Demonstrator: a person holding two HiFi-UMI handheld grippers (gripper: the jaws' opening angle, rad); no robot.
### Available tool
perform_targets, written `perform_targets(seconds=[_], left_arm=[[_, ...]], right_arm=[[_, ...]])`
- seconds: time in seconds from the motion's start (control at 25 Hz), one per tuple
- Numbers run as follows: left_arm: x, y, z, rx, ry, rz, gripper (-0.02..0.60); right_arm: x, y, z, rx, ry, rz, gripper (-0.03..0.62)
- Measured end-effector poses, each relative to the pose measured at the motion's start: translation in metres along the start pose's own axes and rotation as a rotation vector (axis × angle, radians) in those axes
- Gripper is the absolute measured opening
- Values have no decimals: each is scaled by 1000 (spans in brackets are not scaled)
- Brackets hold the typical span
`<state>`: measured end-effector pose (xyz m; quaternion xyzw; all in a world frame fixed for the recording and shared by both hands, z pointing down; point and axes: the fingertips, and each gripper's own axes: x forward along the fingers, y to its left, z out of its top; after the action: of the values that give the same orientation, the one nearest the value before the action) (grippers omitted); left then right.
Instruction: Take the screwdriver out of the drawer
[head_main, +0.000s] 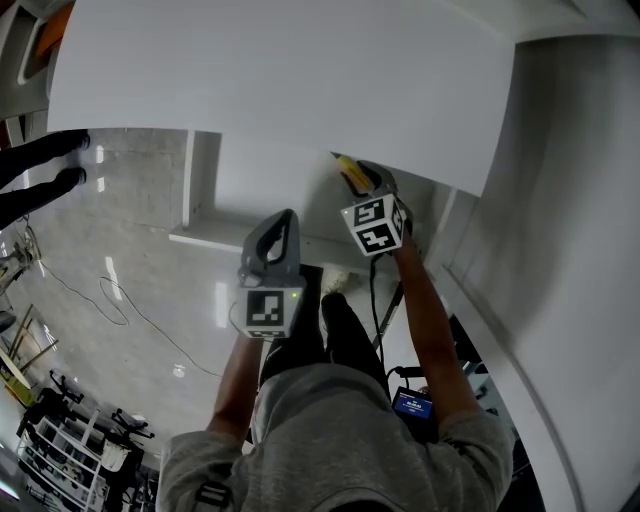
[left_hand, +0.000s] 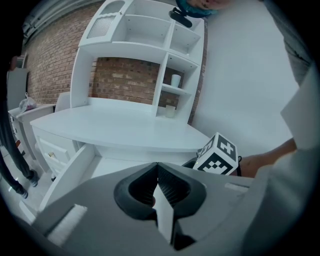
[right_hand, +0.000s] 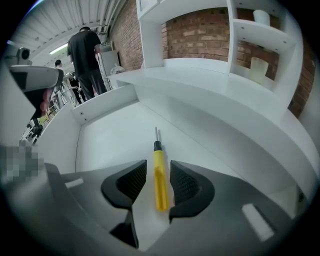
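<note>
Desk: the white desktop (left_hand: 125, 132) overhangs the drawer, so I have to reach in under its edge from the front, not from straight above.
Drawer: the drawer (right_hand: 100, 145) stands pulled out, its white floor bare apart from the one tool, which leaves me room to come in low along the floor.
Left gripper: my left gripper (left_hand: 158, 175) hangs back outside the drawer, its jaws closed on each other with nothing between them. I judge it has no part in this grasp and is kept out of the other arm's way.
Right gripper: my right gripper (right_hand: 157, 170) is down inside the drawer, jaws narrowly apart with one pad on each side of the yellow handle. I see a slim gap on both sides, so nothing is gripped yet. I line it up along the shaft so the pads will meet the handle's long sides.
Screwdriver: the screwdriver (right_hand: 160, 180) lies flat on the drawer floor between my right jaws, handle toward me and metal tip pointing away, deeper into the drawer.
Step in hand: closing on the handle, as I judge it. The lift-out is not yet begun.
</note>
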<state>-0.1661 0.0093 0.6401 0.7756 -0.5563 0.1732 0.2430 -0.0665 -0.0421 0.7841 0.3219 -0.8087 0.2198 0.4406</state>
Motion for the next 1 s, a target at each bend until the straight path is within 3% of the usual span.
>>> perform_targets(seconds=[0.2, 0.36, 1.0], left_arm=[[0, 5, -1, -3, 1, 8, 12], [0, 8, -2, -9, 6, 16, 12], [-8, 3, 15, 16, -26, -2, 12]], right_arm=[[12, 0, -7, -16, 49, 0, 153], [16, -1, -12, -21, 69, -9, 87], [-4, 16, -6, -34, 65, 43, 81]])
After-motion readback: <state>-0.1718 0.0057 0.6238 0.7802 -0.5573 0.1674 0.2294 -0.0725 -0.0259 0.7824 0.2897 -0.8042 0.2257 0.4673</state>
